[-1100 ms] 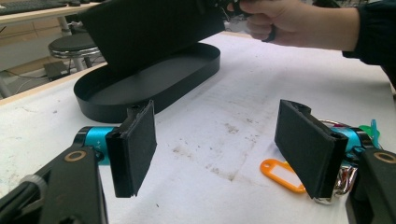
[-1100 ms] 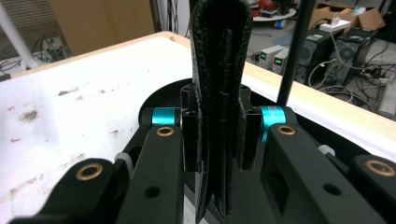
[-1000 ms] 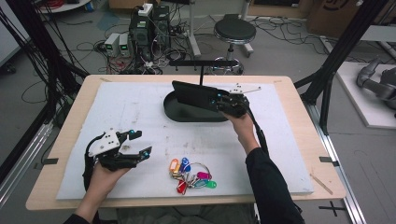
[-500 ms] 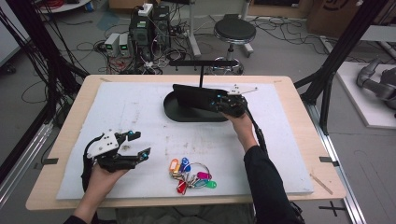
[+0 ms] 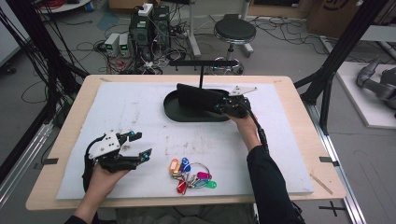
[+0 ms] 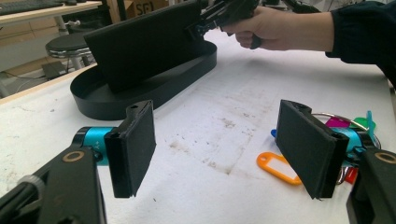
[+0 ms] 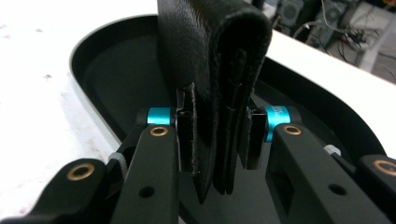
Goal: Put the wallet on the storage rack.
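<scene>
Right gripper (image 5: 219,103) holds a black wallet (image 5: 201,98) on edge over the black oval tray (image 5: 187,114). In the right gripper view the pads sit on both sides of the folded wallet (image 7: 219,70), left pad touching; on the right I cannot tell whether a slight gap has opened. Jaws have just been opening a little, wallet between them. The wallet's lower edge stands inside the tray (image 7: 112,70), tilted, leaning toward the tray's far side in the left gripper view (image 6: 140,44). Right hand (image 6: 266,25) is at the wallet's end, just beside the tray's near-right rim.

Left gripper (image 5: 133,147) rests well apart from the tray, toward the near-left of the white mat (image 5: 280,154). Its jaws stand wide apart with nothing between them; the pads (image 6: 137,144) hover just over the mat.

Bunch of coloured key tags (image 5: 189,175) on a ring lies on the mat, near of the tray, just right of the left gripper. Orange tag (image 6: 278,165) shows between the left pads, farther off. A black T-stand (image 5: 201,70) rises behind the tray.
</scene>
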Action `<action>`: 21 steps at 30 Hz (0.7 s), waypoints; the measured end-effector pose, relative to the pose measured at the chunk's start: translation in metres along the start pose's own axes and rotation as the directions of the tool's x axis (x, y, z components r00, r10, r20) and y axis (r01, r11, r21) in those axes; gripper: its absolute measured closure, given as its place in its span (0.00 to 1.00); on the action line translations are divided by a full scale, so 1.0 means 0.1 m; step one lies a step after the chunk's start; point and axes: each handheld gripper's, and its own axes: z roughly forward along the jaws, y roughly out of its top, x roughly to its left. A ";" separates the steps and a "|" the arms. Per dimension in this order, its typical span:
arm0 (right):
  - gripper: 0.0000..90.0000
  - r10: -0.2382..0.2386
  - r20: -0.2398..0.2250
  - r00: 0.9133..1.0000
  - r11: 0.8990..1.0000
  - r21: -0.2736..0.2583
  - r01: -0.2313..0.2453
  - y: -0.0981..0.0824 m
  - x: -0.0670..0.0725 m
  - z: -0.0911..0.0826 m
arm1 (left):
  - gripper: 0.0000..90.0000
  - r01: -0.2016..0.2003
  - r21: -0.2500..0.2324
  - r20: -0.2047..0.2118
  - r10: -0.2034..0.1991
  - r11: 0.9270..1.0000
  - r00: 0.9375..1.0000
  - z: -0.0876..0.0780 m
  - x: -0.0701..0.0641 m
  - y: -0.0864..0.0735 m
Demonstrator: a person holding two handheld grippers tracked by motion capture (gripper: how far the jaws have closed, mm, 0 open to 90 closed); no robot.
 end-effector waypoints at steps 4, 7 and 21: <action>0.82 0.017 0.005 1.000 1.000 0.019 -0.017 -0.03 -0.02 0.02 | 0.32 -0.006 0.008 0.002 0.006 1.000 1.000 0.01 0.00 0.00; 0.81 0.010 0.017 1.000 0.999 0.045 -0.011 -0.04 -0.01 0.04 | 0.32 -0.006 0.011 0.002 0.006 1.000 1.000 0.01 0.00 -0.01; 0.71 0.000 0.075 0.997 0.994 0.108 -0.008 -0.06 0.01 0.06 | 0.32 -0.006 0.016 0.001 0.005 1.000 1.000 0.02 0.00 -0.01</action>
